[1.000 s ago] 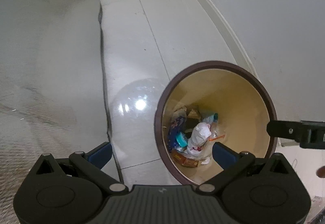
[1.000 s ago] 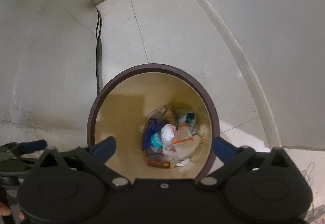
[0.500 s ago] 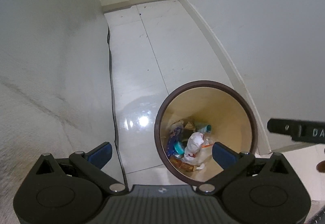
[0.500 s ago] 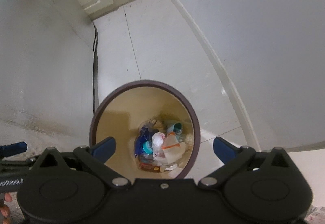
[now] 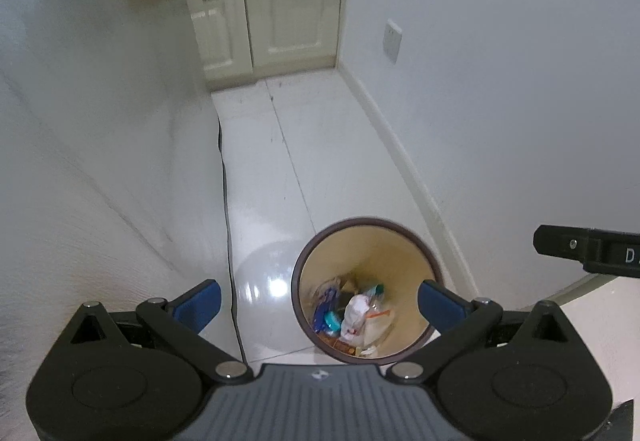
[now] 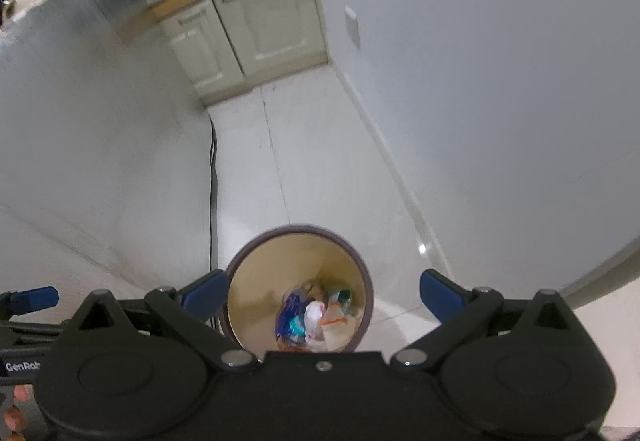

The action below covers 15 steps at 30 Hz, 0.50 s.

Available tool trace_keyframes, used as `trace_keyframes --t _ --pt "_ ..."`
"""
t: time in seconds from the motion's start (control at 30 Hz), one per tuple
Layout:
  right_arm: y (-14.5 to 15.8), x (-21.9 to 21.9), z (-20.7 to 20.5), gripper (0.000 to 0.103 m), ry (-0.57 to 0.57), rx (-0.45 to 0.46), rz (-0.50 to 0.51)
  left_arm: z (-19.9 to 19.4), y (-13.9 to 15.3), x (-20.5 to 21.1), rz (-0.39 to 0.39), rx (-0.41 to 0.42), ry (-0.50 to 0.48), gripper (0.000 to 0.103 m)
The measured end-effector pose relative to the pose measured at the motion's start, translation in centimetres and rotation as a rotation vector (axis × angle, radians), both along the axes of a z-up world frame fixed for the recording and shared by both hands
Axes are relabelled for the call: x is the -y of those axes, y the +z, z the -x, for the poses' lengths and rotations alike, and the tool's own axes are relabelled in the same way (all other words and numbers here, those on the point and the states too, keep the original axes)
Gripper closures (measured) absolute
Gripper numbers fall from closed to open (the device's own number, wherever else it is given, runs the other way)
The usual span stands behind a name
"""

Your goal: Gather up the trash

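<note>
A round trash bin point(image 5: 400, 253) with a dark brown rim and tan inside stands on the white floor below both grippers; it also shows in the right wrist view point(image 6: 272, 281). Mixed trash point(image 5: 352, 315) lies at its bottom: white crumpled paper, a blue wrapper, a clear bag; the same trash shows in the right wrist view point(image 6: 316, 321). My left gripper point(image 5: 318, 303) is open and empty, high above the bin. My right gripper point(image 6: 322, 295) is open and empty, also high above it. Part of the right gripper point(image 5: 588, 251) shows at the left view's right edge.
A white wall with a baseboard point(image 5: 404, 157) runs along the right. A tall white surface point(image 5: 100, 161) stands on the left, with a black cable point(image 5: 226, 201) at its foot. Cream cabinets point(image 5: 264, 25) stand at the far end under a cluttered counter.
Both grippers have risen and tilted up. The bin looks smaller and lower in both views, and the cabinets and counter at the far end have come into view.
</note>
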State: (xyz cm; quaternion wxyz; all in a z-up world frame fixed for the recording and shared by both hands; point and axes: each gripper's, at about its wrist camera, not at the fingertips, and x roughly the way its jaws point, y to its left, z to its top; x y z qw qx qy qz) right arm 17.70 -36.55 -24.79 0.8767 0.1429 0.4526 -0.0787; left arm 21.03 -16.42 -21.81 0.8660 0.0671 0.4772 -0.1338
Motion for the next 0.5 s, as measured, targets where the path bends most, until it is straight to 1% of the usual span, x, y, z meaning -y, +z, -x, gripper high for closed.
trace_keyframes --t 0.33,0.5 --pt "8.3 -0.9 5.5 0.0 0.015 0.077 0.046 5.1 7.8 -1.0 0.036 0.093 -0.002 0.0" --pt "11.4 -1.6 8.0 0.0 0.017 0.116 0.06 7.5 11.2 -2.2 0.052 0.126 0.009 0.0"
